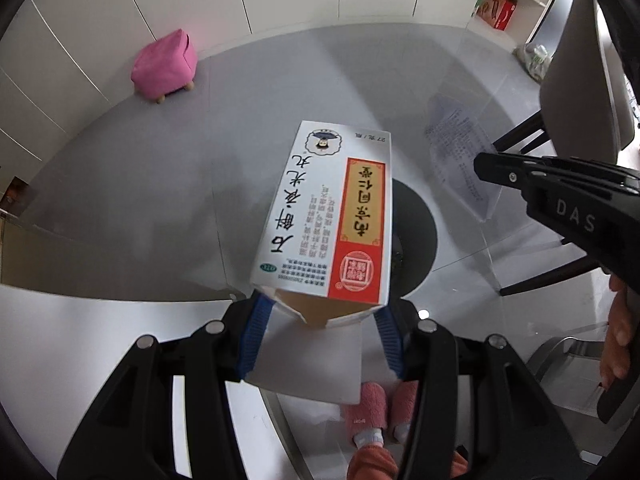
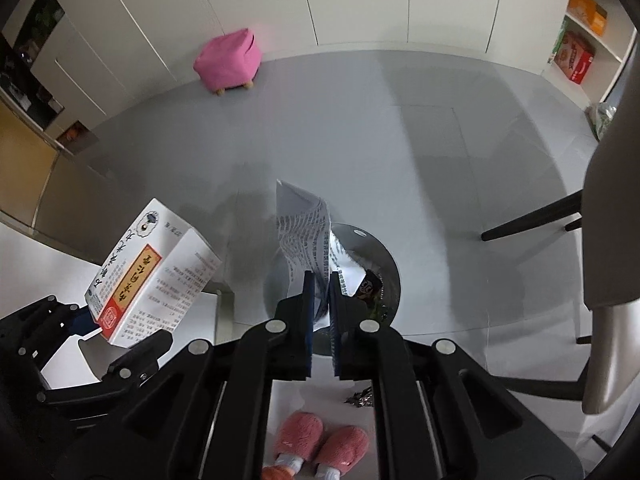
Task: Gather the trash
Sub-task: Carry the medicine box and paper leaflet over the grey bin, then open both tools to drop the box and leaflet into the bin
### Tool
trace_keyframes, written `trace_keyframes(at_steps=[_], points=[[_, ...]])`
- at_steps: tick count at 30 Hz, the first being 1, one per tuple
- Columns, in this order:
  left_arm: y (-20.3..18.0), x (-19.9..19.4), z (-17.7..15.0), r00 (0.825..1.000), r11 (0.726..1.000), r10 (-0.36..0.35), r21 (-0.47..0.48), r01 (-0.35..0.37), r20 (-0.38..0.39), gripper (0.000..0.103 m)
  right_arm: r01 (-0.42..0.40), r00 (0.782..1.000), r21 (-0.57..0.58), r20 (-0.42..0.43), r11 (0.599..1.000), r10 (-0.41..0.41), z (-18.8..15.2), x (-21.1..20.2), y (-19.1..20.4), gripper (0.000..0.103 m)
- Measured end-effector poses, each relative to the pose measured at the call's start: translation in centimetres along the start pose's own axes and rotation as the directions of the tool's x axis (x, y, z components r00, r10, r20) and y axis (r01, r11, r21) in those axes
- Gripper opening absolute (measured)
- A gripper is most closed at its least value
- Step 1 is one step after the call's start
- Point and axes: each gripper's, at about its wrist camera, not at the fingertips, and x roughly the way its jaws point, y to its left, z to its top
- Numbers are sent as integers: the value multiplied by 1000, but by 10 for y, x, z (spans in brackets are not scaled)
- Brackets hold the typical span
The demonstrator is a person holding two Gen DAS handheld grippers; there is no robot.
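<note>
Left gripper [image 1: 320, 320] clutching a box [image 1: 326, 216], right gripper [image 2: 320, 304] pinching a leaflet [image 2: 308, 232], both needing centring over the bin [image 2: 384, 256] at frame centre before letting go.

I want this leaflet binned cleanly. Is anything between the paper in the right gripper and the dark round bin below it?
Nothing visible blocks it. The leaflet hangs from the right gripper directly over the bin, with only open air between them. The medicine box is held off to the side, clear of the drop.

"DAS" is read on the right gripper [image 1: 486, 168], and "27克/瓶" is printed on the medicine box [image 1: 326, 216].
</note>
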Motion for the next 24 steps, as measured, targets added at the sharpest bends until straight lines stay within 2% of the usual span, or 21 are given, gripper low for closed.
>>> trace_keyframes(at_steps=[1,2,3,13,18,19,21,24], points=[[-1,6,0,1000,1000,0,0,0,-5,50,1,1000,-3,-1,1000,-1,-1,4,-1,15],[-2,10,1,1000,1000,0,0,0,-10,50,1,1000,-5,0,1000,-1,-3,6,-3,25],[-4,16,2,1000,1000,-2,-1,2,-16,50,3,1000,-9,2,1000,-3,-3,9,-3,29],[-24,61,20,997,998,-51,33,53,-52,52,14,1000,22,7,1000,-14,0,15,-21,29],[-32,74,31,995,997,-47,63,53,-89,53,22,1000,43,5,999,-22,0,11,-34,29],[-32,72,31,995,996,-50,63,56,-91,55,24,1000,46,5,999,-24,0,9,-35,29],[-32,68,31,995,997,-46,66,51,-83,65,27,1000,54,7,998,-28,0,4,-37,29],[-31,53,30,997,996,-37,75,43,-73,71,32,999,68,18,997,-33,0,-8,-39,29]])
